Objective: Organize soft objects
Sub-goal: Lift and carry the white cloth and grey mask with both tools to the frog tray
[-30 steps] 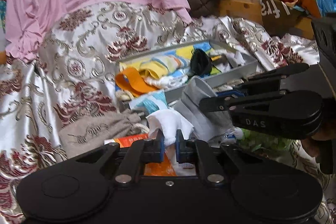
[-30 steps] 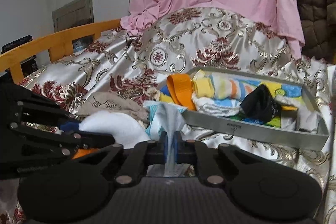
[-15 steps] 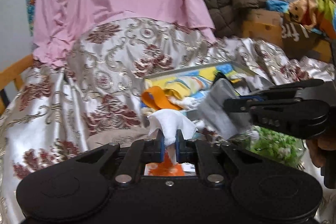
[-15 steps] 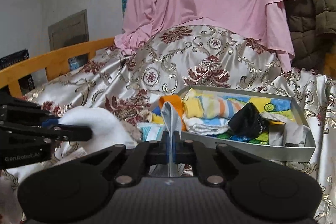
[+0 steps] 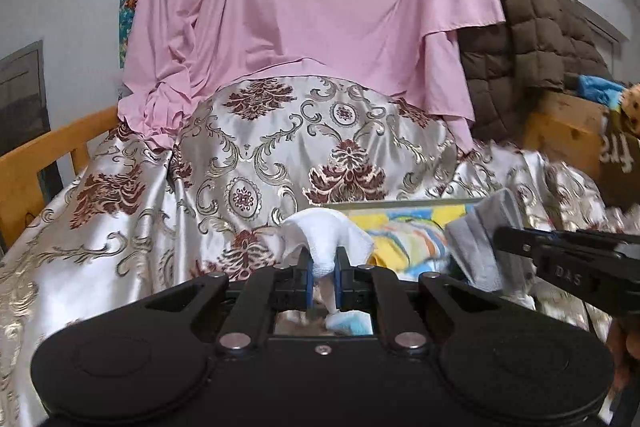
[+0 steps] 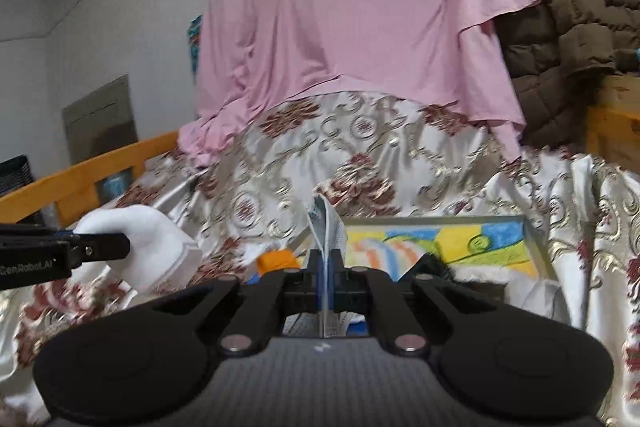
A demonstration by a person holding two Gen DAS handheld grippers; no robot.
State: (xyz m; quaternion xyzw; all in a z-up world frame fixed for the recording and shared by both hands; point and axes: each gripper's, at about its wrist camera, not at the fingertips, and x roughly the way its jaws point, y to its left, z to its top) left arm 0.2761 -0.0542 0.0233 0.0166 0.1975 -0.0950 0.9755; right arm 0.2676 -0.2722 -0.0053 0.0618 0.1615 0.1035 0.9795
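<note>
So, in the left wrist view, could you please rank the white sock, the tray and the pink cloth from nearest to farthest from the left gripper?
1. White sock: in its fingers.
2. Tray: just beyond, right.
3. Pink cloth: draped at the back.

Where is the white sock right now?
The white sock is pinched in the left gripper, held above the patterned bedspread, left of the grey tray and the right gripper's grey sock.

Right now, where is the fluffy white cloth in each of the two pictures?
Left wrist view: the fluffy white cloth sits at bottom centre, pinched in the left gripper.
Right wrist view: the same cloth is at the left edge, bulging out of the left gripper that comes in from the side.
Shared landmark: the big pink sheet hanging behind, at the top of both.
</note>
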